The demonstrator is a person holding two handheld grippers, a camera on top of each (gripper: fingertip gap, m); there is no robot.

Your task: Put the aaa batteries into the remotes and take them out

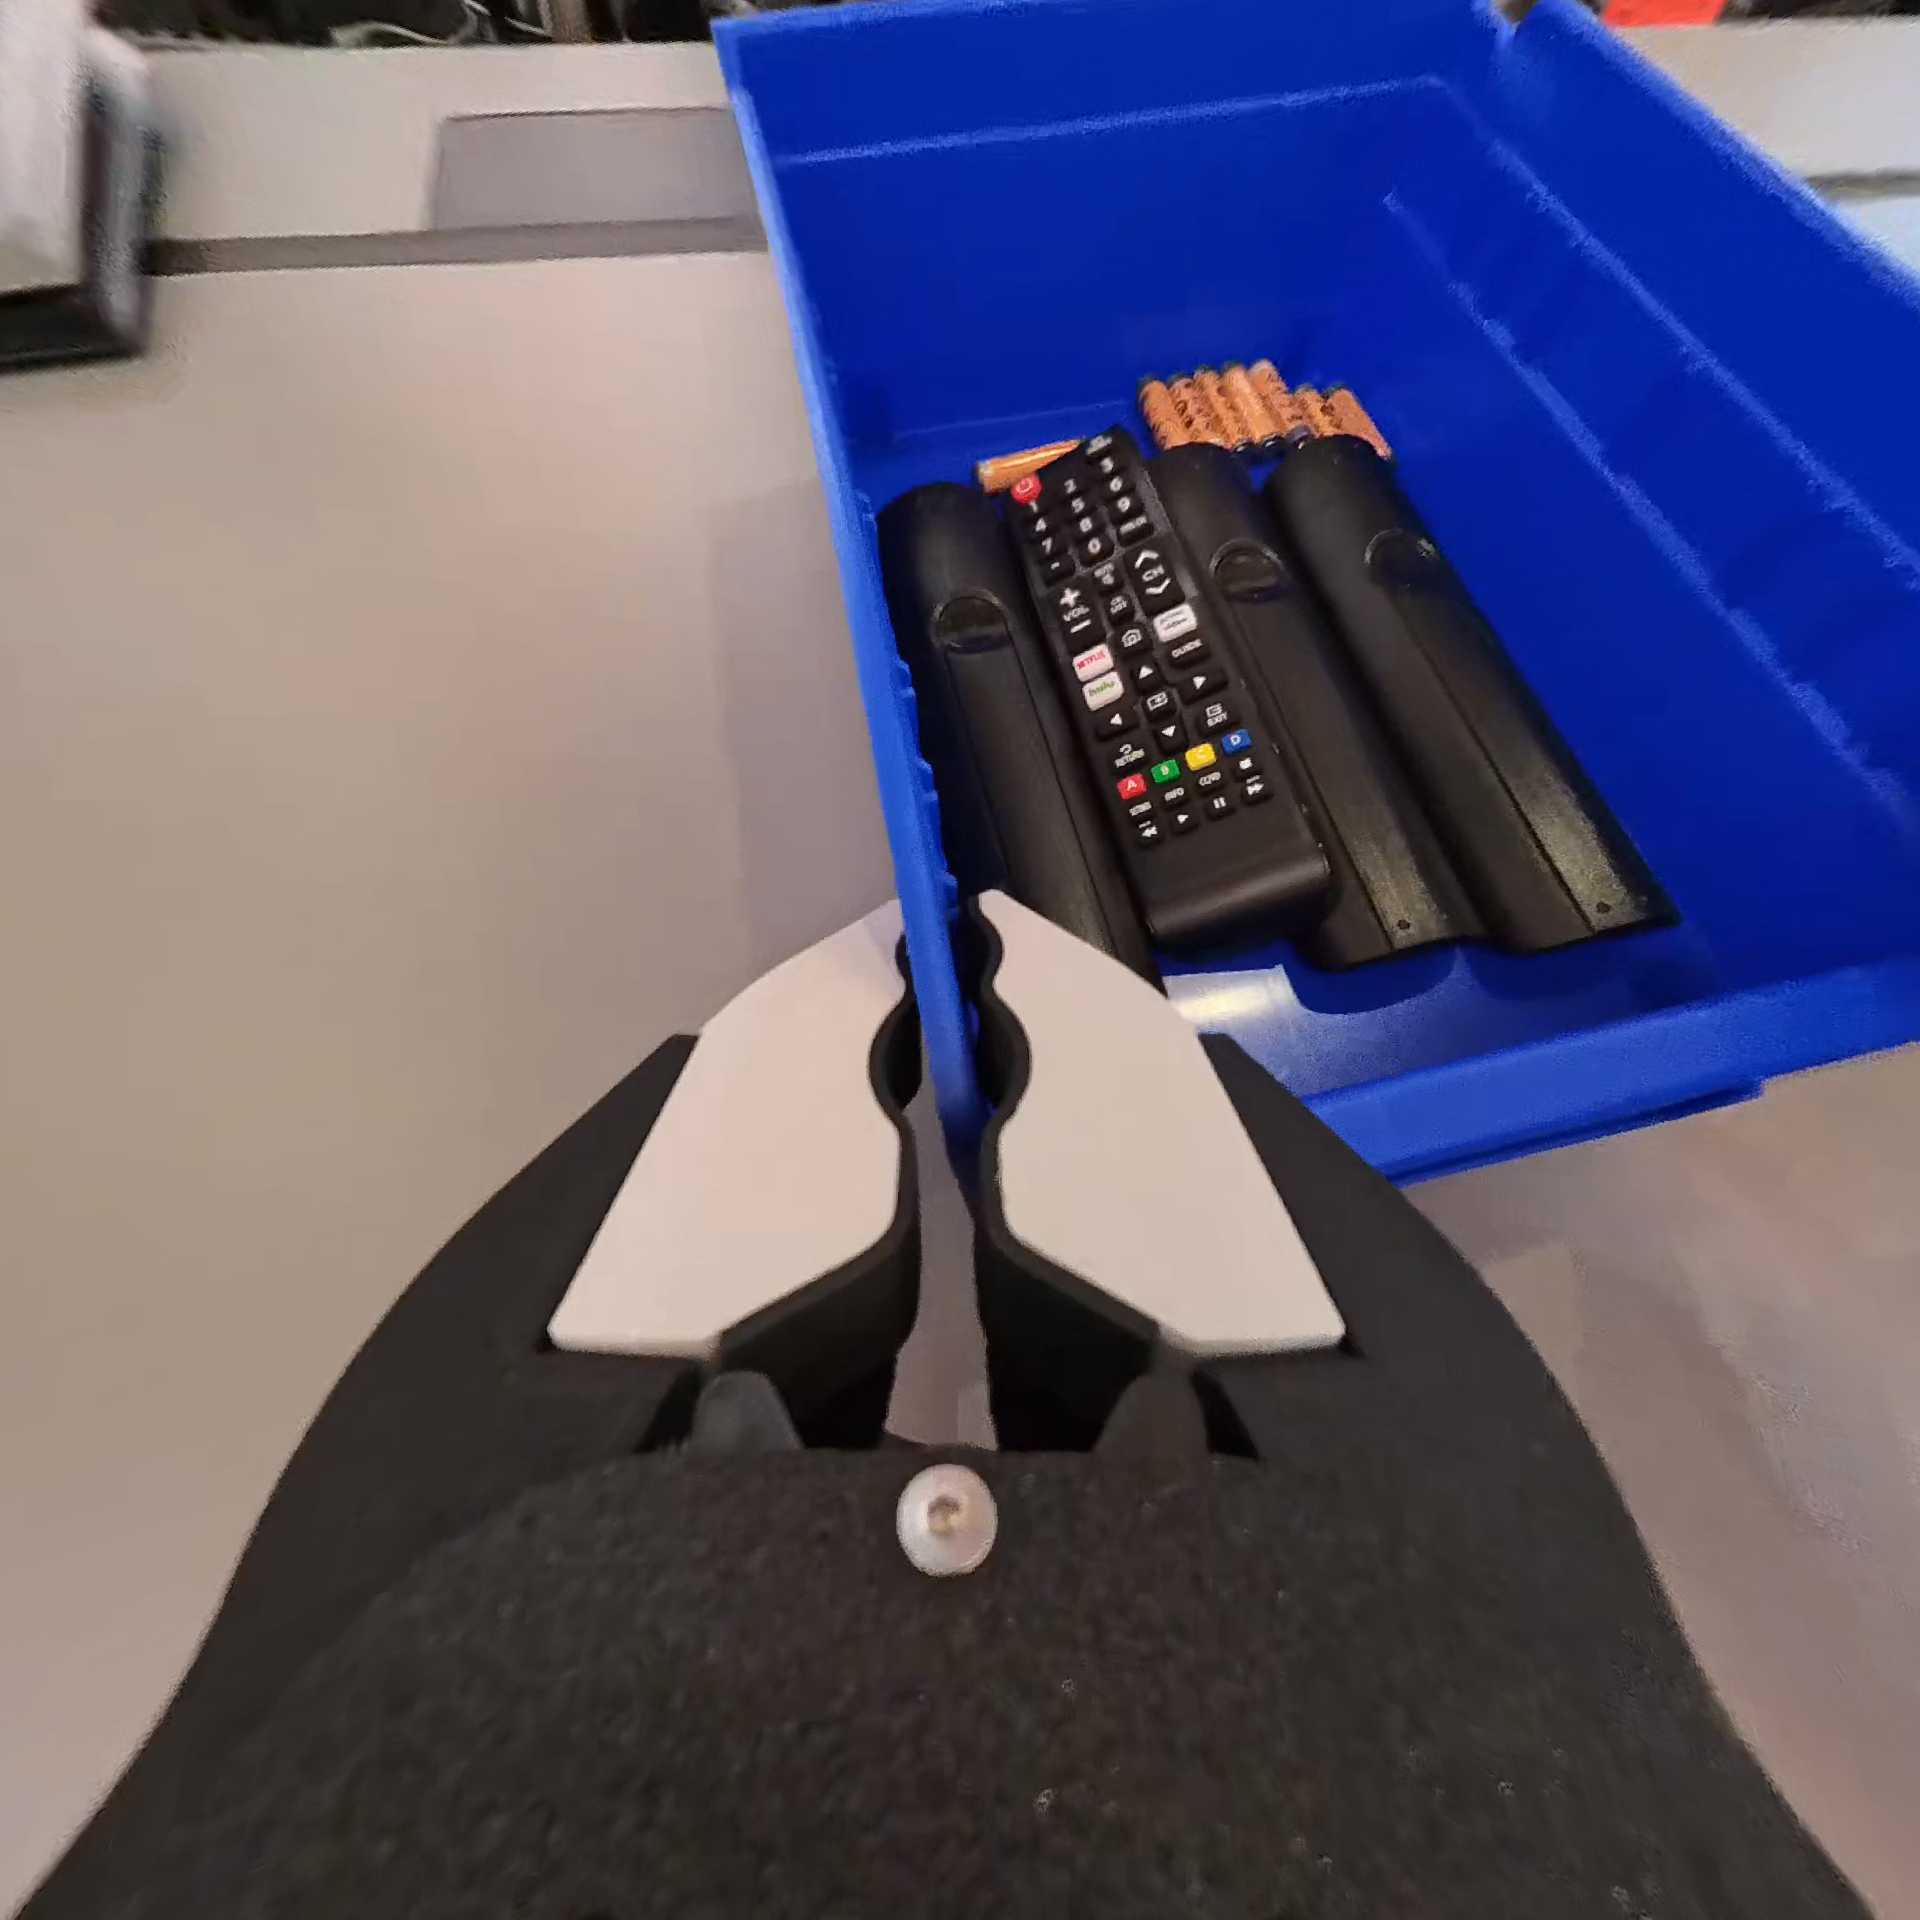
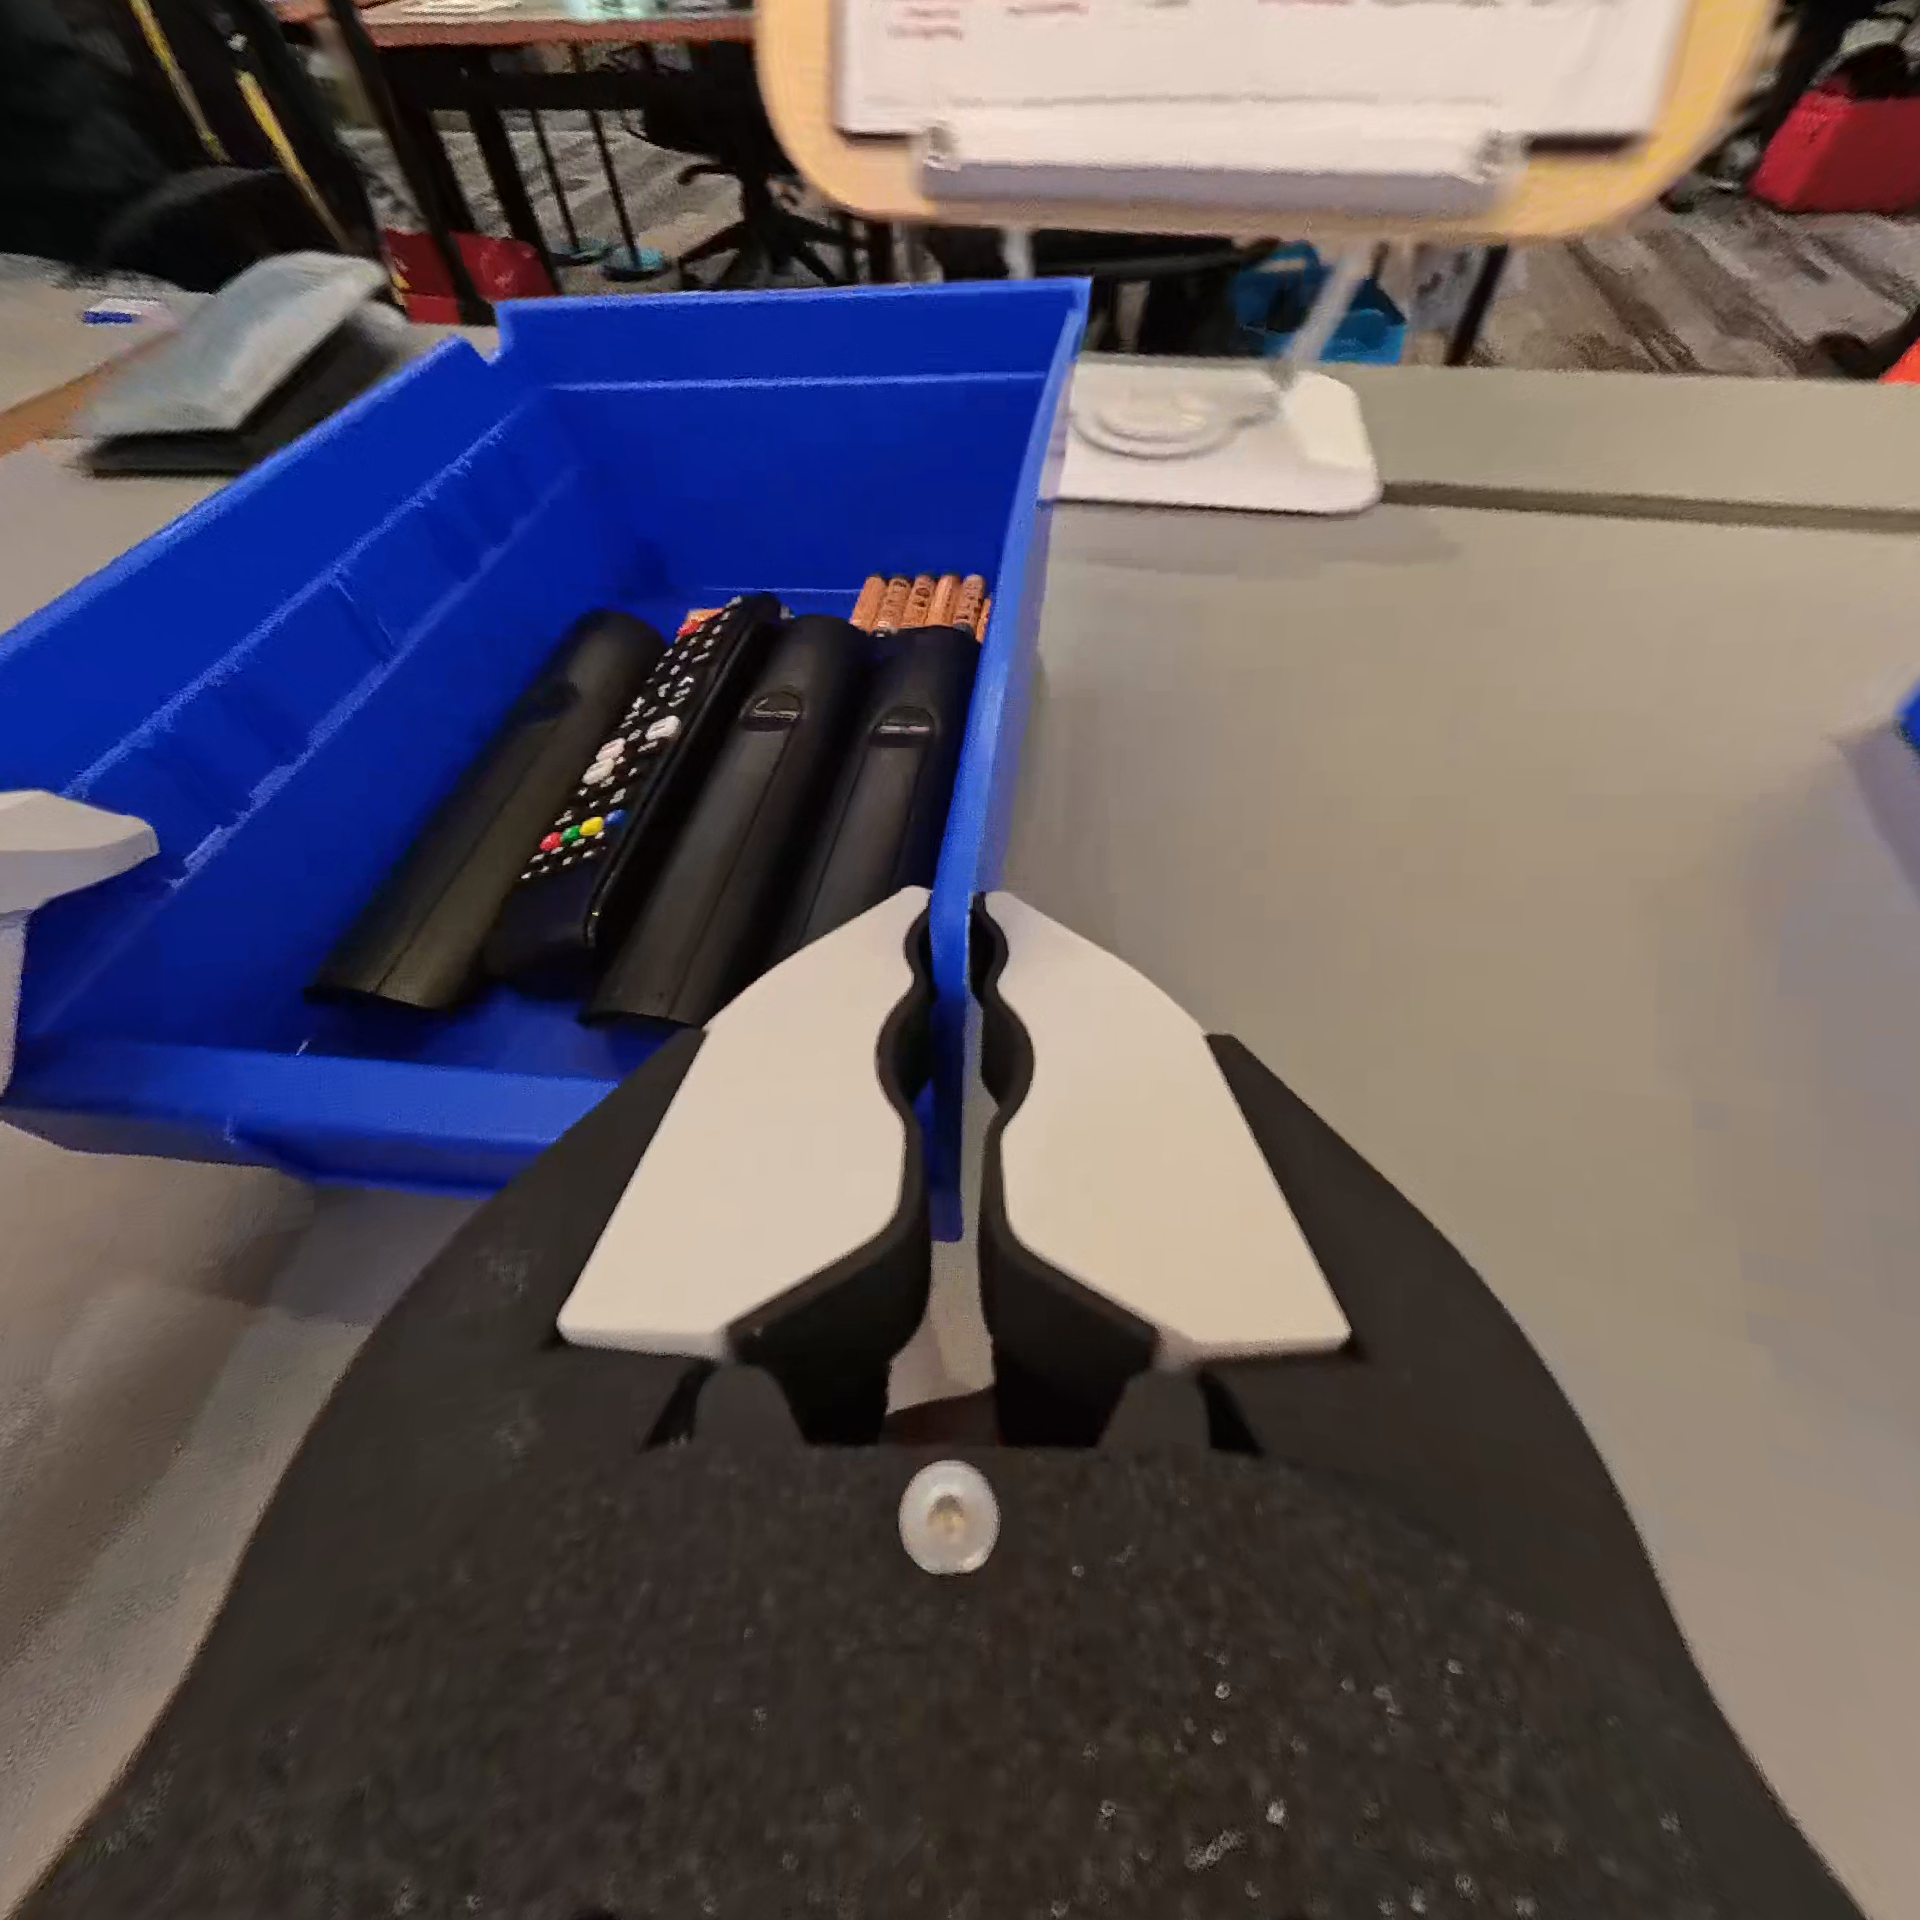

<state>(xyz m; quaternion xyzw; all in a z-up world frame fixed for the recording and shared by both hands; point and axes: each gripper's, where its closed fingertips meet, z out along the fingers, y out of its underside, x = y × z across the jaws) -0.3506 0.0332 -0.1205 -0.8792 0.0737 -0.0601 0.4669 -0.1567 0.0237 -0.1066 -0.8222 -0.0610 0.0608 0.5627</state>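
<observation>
A blue plastic bin (image 1: 1538, 1081) stands on a grey table. It holds several black remotes: one lies buttons up (image 1: 1143, 675), three lie face down (image 1: 1455, 686). A bunch of orange AAA batteries (image 1: 1247, 410) lies behind them, with one loose battery (image 1: 1023, 462) at the left. My left gripper (image 1: 940, 914) is shut on the bin's left wall. My right gripper (image 2: 951, 909) is shut on the bin's right wall (image 2: 1003, 727). The right wrist view shows the same remotes (image 2: 748, 821) and batteries (image 2: 920, 603), and a finger of the left gripper (image 2: 62, 842) at the far wall.
A board on a stand (image 2: 1247, 104) with a white base (image 2: 1216, 447) stands behind the bin. A grey folded item (image 2: 229, 353) lies at the back left. A blurred dark object (image 1: 83, 208) sits at the table's far left. Chairs and desks stand beyond the table. About 20 cm separates my left fingertips from my right.
</observation>
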